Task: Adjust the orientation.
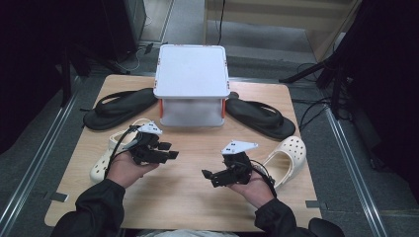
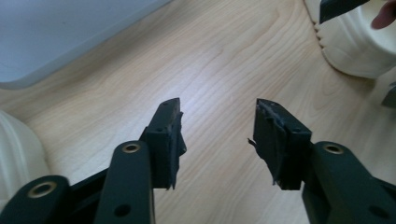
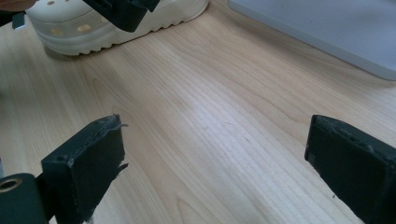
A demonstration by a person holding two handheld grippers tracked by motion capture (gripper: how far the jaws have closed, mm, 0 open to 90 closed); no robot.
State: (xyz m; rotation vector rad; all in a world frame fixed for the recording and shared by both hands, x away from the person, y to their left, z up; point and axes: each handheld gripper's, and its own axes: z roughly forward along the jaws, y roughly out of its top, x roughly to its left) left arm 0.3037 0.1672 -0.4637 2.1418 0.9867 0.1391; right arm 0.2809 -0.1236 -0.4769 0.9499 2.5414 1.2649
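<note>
Nothing gripped yet. My left gripper (image 1: 165,150) jaws spread, empty, right of left clog (image 1: 111,153). My right gripper (image 1: 210,175) jaws spread, empty. Right clog (image 1: 289,155) front-right of box (image 1: 191,84). Judge work barely begun.

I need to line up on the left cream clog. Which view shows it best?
The high view: the left clog lies beside the left gripper, partly hidden by it. The right gripper view shows its sole and side; the left gripper view catches just an edge.
</note>
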